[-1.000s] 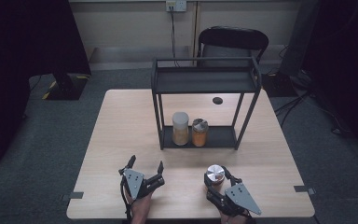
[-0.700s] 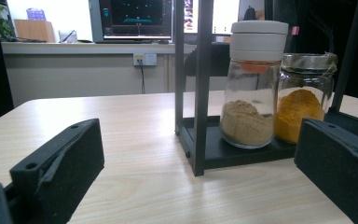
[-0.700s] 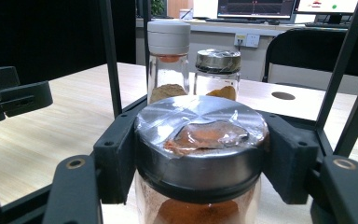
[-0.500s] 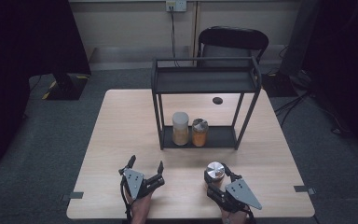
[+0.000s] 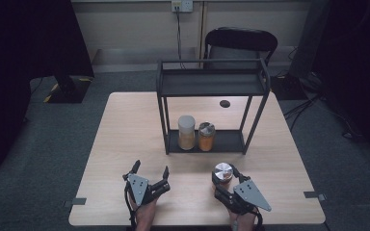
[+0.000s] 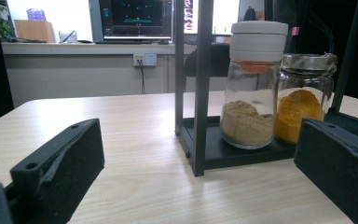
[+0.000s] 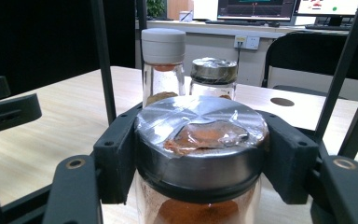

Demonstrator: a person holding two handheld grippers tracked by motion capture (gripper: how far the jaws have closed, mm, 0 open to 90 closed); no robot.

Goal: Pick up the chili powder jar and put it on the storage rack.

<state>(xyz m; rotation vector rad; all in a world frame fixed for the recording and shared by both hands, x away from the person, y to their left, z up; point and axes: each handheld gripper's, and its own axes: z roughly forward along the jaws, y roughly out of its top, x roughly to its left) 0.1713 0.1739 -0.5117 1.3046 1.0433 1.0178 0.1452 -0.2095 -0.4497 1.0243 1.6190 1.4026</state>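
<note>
My right gripper (image 5: 224,176) is shut on a glass jar (image 5: 223,171) with a silver metal lid, near the table's front edge. In the right gripper view the jar (image 7: 200,140) sits between the two black jaws, with taped film on its lid and reddish-brown powder inside. To its left my left gripper (image 5: 150,170) stands open over the table with nothing in it. A black two-level rack (image 5: 212,84) stands mid-table. On its bottom shelf stand a white-capped jar (image 5: 186,132) of tan powder and a metal-lidded jar (image 5: 206,136) of orange powder. Both jars, white-capped (image 6: 254,84) and orange (image 6: 305,95), stand ahead of the left gripper (image 6: 198,149).
A black chair (image 5: 241,41) stands behind the table's far edge. A round hole (image 5: 225,103) lies in the tabletop behind the rack. The rack's top shelf (image 5: 212,86) is bare. Bare wood (image 5: 130,130) stretches left of the rack.
My right gripper has edged slightly forward toward the rack with the silver-lidded jar in it. The left gripper has stayed in place.
</note>
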